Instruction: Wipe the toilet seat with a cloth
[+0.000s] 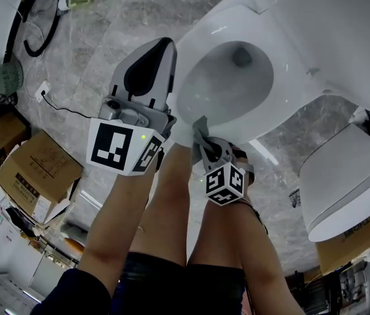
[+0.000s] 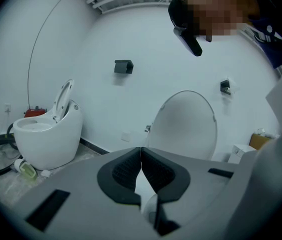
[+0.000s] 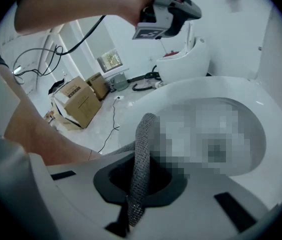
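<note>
Right tongs [image 3: 141, 181] are clamped tight on the grey cloth [image 3: 142, 144], which sits right at the front edge of the toilet seat [image 1: 280, 107]. Left tongs [image 2: 141, 154] are closed tip to tip with nothing gripped, held up beside the seat's left edge.

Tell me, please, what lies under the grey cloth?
The cloth, pinched in the right tool, appears to rest on the front of the white toilet rim. The patch of rim directly under it is covered, so its condition cannot be seen.
</note>
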{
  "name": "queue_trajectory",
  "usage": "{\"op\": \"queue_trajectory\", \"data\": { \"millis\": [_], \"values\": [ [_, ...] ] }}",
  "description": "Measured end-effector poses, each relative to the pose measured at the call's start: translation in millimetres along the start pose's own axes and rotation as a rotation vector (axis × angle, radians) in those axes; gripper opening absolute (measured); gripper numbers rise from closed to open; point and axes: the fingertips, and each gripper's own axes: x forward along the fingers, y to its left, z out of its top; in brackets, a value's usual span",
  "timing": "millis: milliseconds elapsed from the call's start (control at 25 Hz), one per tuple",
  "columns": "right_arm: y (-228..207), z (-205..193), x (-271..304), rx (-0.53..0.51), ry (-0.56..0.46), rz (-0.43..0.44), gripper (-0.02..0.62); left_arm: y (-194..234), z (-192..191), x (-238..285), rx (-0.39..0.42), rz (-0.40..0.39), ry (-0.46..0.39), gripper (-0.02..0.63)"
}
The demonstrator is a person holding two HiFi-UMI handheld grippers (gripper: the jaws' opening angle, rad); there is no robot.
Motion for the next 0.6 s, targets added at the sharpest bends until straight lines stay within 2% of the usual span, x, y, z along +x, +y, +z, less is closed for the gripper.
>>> {"op": "queue_trajectory", "data": {
  "millis": [160, 280, 440, 600],
  "values": [
    [21.1, 2.3, 6.3, -0.02, -0.005, 0.046, 0.029, -5.5, -3.8, 1.1, 0.002, -0.006, 0.007, 0.02],
    [13.5, -11.0, -5.4, -0.003, -0.007, 0.033, 0.029, -11.8, -4.6, 3.8, 0.004, -0.016, 0.011, 0.02],
    [-18.8, -35.2, -30.3, 0.006, 0.001, -0.047, 0.029, -15.5, -3.8, 7.7, 0.007, -0.021, 0.009, 0.02],
    [-68.4, -56.3, -60.5, -0.007, 0.017, -0.166, 0.029, -21.2, -3.5, 12.2, 0.009, -0.028, 0.011, 0.02]
  ]
}}
